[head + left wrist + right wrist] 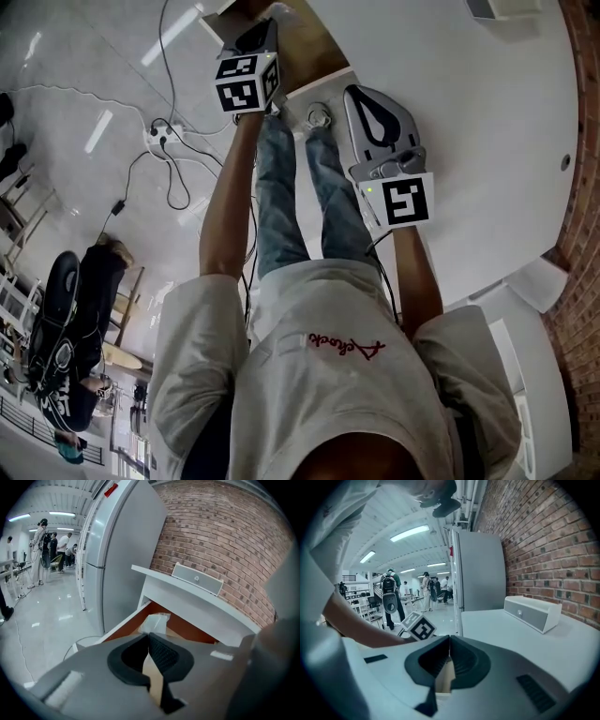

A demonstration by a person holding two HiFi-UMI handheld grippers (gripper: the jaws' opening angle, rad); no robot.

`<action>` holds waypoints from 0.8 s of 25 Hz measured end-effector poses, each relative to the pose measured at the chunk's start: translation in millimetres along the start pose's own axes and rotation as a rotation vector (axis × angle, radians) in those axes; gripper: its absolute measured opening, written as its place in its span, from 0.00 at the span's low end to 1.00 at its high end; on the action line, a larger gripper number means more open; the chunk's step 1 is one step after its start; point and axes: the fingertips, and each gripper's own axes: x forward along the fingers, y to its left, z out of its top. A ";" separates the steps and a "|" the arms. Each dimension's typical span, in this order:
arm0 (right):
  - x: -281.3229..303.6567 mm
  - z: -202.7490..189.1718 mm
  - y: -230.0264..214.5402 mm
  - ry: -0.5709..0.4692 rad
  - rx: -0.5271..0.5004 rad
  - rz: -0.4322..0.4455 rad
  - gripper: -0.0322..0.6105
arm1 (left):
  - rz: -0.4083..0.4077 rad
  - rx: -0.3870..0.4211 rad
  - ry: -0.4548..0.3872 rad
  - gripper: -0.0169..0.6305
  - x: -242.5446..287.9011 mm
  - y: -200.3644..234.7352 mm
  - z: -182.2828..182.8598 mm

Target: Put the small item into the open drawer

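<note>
The drawer (187,627) stands pulled out under the white counter (197,602), with its brown inside showing. In the head view the drawer (305,47) is at the top. My left gripper (149,637) is shut on a small clear plastic bag (157,621), which sticks up from its tips over the drawer's inside. Seen from the head, this left gripper (264,21) reaches into the drawer's opening. My right gripper (449,643) is shut with nothing in it. It hovers over the counter top (469,103), to the right of the drawer, where the head view shows the right gripper (361,94).
A white box (532,611) sits on the counter against the brick wall (225,536). A tall grey fridge (122,550) stands left of the drawer. Cables and a power strip (161,136) lie on the floor. People stand far off in the hall (44,545).
</note>
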 end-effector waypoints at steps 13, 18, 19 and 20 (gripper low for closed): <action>2.2 -1.0 -7.3 0.006 0.005 -0.002 0.07 | 0.002 -0.014 0.050 0.05 53.2 16.6 3.7; 0.8 -0.8 -10.0 0.013 0.024 -0.011 0.07 | -0.029 -0.015 0.130 0.05 68.8 -2.6 -27.3; 1.5 -0.8 -9.9 0.015 0.026 -0.012 0.07 | -0.032 -0.016 0.152 0.05 73.1 -3.4 -34.8; 2.1 -0.7 -9.9 0.017 0.026 -0.012 0.07 | -0.034 -0.015 0.175 0.05 77.6 -3.6 -41.8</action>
